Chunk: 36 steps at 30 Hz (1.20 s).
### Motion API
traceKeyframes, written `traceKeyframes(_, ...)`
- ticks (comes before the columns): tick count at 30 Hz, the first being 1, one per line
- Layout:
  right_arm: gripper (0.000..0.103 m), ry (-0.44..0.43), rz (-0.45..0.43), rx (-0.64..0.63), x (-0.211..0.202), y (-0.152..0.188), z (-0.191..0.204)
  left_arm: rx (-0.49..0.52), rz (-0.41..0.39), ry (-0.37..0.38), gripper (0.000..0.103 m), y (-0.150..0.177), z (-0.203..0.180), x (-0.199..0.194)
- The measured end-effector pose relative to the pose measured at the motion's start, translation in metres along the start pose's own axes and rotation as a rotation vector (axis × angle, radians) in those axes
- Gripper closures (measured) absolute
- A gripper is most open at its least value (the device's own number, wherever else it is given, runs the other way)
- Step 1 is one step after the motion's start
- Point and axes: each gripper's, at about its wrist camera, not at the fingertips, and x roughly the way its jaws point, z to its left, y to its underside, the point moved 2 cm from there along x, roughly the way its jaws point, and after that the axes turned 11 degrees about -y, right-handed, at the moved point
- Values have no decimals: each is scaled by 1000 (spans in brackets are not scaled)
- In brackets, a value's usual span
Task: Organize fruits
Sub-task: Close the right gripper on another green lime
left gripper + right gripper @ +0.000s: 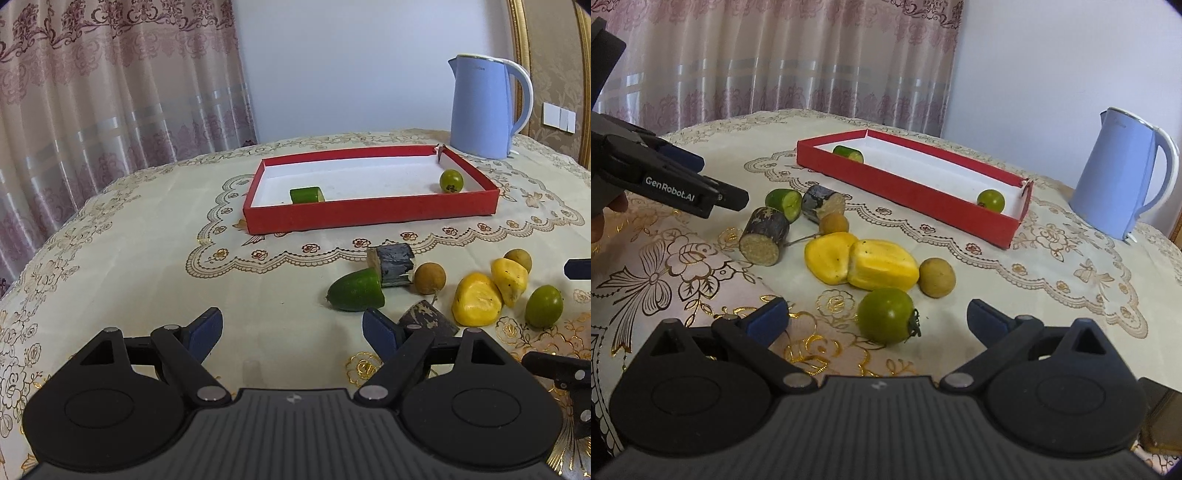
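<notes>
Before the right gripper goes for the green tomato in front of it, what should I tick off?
1. Right gripper open: ok.
2. Green tomato between its fingers, not yet gripped: ok.
3. Left gripper open and holding nothing: ok.
4. Red box has bare floor between the cucumber piece and the small green fruit: ok.
5. Yellow pieces apart from the tomato: ok.
6. Tomato firmness: cannot tell.

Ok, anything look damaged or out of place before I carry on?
Yes: the red tray has a split far-right corner, its end wall gaping apart from the side. Also, the blue kettle isn't fruit. Nothing looks spilled.
</notes>
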Motion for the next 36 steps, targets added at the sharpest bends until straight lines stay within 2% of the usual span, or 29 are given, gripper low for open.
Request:
traceKeyframes(2, 8, -9, 0, 16, 1, 0, -2, -1, 5, 0, 20, 0, 1, 1)
traceKeyframes(13, 13, -33, 15, 68, 5, 0, -11, 5, 14, 13, 20, 1, -2, 2)
traceKeyframes(15, 22, -34, 16, 71, 6, 1, -11, 5, 14, 13, 20, 1, -3, 2)
traceKeyframes(17, 23, -34, 16, 72, 6, 1, -12, 3, 16, 14, 20, 1, -3, 2)
traceKeyframes(19, 29, -45, 17, 71, 6, 2, -12, 6, 16, 15, 20, 1, -3, 2)
traceKeyframes(25, 32, -61, 16, 78, 6, 2, -12, 8, 19, 18, 20, 0, -5, 3)
traceKeyframes(27, 45, -76, 12, 82, 5, 2, -12, 6, 20, 20, 20, 1, -6, 3)
traceKeyframes(28, 48, -83, 10, 90, 6, 2, -13, 5, 22, 23, 20, 1, -6, 3)
traceKeyframes(31, 50, -85, 9, 90, 5, 3, -12, 4, 27, 32, 20, 2, -8, 3)
traceKeyframes(34, 56, -80, 0, 95, 4, 3, -11, 11, 28, 38, 20, 3, -11, 1)
traceKeyframes(35, 71, -53, 3, 97, 4, 3, -12, 13, 28, 41, 20, 3, -13, 0)
traceKeyframes(36, 71, -52, 0, 111, 4, 4, -15, 14, 28, 46, 20, 4, -14, -1)
